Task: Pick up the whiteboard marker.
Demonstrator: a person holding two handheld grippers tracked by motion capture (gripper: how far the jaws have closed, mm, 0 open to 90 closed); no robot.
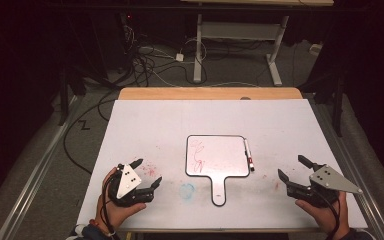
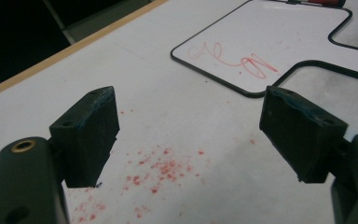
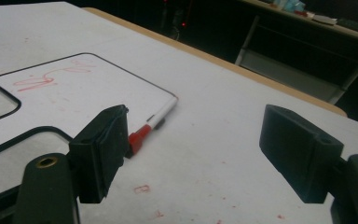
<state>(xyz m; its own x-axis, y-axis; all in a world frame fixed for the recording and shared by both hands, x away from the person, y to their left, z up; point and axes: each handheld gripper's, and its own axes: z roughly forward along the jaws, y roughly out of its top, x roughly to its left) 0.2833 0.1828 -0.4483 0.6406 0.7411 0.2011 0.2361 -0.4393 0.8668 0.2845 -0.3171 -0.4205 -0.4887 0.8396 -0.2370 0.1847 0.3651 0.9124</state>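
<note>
We see a handled whiteboard with red scribbles at the white counter's centre, a marker touching its 3 o'clock edge. Left claw at 8 o'clock and right claw at 4 o'clock both gape wide, empty.

Your left gripper sits low at your near left, jaws spread wide and empty. Your right gripper mirrors it at near right, jaws likewise parted, each hand gripping from behind.
</note>
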